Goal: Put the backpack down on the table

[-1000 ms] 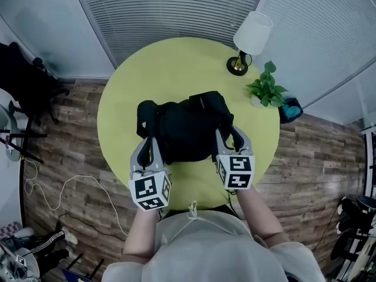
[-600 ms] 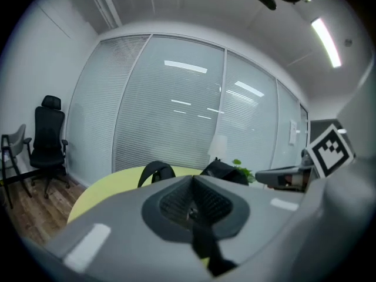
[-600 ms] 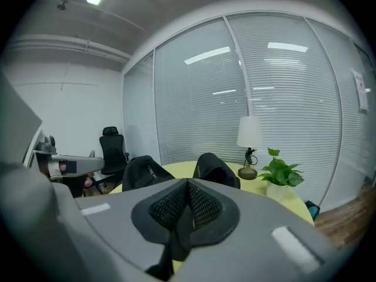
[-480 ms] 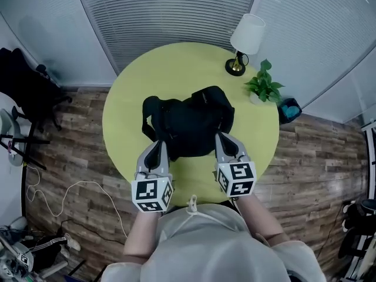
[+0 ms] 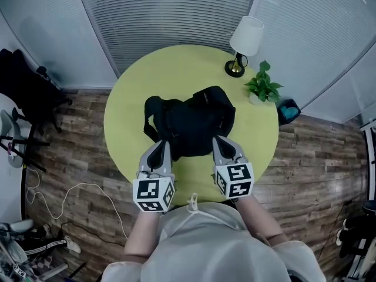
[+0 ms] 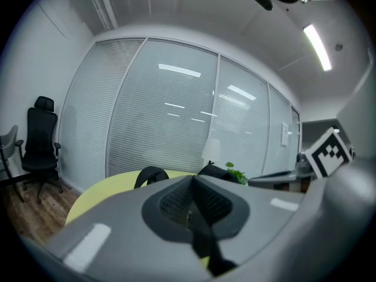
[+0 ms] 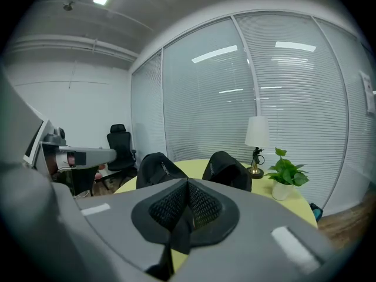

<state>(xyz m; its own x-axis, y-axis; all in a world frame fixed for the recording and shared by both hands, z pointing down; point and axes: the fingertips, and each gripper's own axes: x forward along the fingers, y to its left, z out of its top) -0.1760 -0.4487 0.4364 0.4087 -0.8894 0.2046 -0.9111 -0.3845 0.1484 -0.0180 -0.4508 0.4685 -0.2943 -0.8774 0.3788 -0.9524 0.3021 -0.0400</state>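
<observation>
Backpack (image 5: pixel 194 121) rests on table (image 5: pixel 176 69), left gripper (image 5: pixel 159 147) and right gripper (image 5: pixel 221 143) jaws closed

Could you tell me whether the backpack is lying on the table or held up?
Lying down. The backpack rests on the yellow table; the left claw and right claw are shut on nothing.

You are standing on a wood floor (image 5: pixel 64 140), facing blinds (image 5: pixel 170 10) that are running wall to wall. A ceiling light (image 6: pixel 317 40) is glowing overhead, and a black chair (image 6: pixel 40 140) is sitting off to your left.
</observation>
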